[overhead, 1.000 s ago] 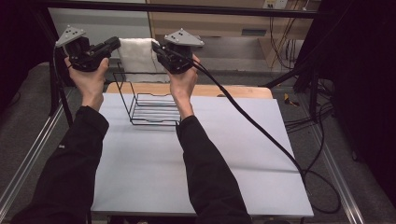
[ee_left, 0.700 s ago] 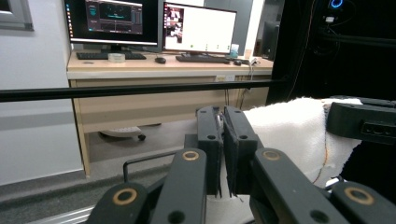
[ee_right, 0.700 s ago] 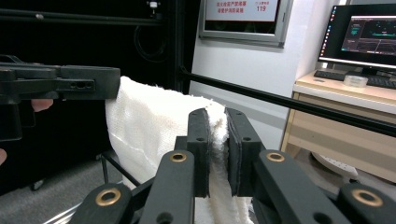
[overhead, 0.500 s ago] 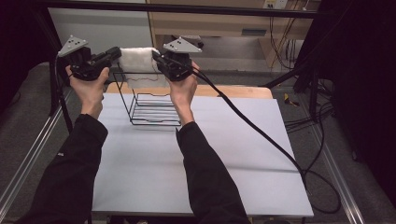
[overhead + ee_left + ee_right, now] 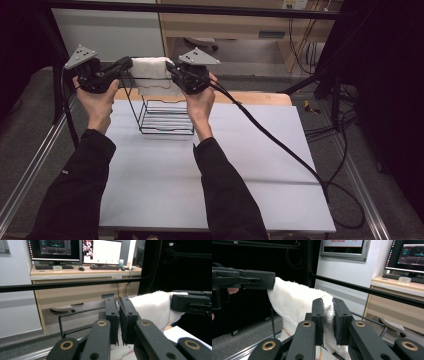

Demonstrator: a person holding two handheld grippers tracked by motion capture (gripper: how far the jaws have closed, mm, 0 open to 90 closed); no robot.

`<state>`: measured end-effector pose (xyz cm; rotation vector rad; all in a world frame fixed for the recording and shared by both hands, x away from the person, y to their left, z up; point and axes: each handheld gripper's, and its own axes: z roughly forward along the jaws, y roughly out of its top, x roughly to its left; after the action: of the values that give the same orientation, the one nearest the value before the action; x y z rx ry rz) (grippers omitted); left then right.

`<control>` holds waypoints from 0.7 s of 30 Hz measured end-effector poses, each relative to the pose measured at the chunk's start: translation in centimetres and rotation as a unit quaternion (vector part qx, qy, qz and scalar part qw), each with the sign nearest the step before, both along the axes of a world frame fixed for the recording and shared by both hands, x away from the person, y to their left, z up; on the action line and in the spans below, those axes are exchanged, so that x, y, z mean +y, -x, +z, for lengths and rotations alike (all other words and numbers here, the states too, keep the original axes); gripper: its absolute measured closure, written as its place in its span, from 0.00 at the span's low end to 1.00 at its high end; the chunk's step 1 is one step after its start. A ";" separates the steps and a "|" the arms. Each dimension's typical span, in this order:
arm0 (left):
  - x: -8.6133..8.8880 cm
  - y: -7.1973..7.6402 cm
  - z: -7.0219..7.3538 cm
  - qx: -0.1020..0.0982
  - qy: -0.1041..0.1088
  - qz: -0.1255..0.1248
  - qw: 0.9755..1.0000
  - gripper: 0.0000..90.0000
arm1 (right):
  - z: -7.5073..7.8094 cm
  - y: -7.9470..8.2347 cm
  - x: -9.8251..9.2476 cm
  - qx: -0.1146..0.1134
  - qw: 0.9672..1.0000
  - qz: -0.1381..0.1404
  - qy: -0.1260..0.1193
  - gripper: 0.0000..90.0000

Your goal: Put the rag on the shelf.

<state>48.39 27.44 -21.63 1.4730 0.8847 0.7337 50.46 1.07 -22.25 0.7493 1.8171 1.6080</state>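
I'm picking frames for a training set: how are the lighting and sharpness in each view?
High view: soft, even light on the table, dark edges. Left gripper view: bright monitors glare, towel slightly blown out. Right gripper view: black background at left, jaws and towel sharp.

White towel (image 5: 150, 70), black wire rack (image 5: 165, 117)

Both forearms are stretched forward from the lower edge of the high view, in dark sleeves, with the wrists raised. The left gripper (image 5: 125, 64) is held in the left hand (image 5: 97, 100) and is pointed inward, toward the right one. The right gripper (image 5: 172, 70) is held in the right hand (image 5: 200, 102) and is pointed inward too. The jaws of both are closed nearly together on a piece of white cloth (image 5: 150, 70).
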 end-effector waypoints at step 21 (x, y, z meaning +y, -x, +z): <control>0.4 2.2 -1.2 0.043 -0.015 -0.007 0.999 0.93 | -1.5 2.1 0.1 0.003 0.999 0.019 0.039 0.90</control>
<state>46.18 27.86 -22.81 1.5442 0.9316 0.6808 48.41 1.20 -23.71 0.6891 1.8978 1.5499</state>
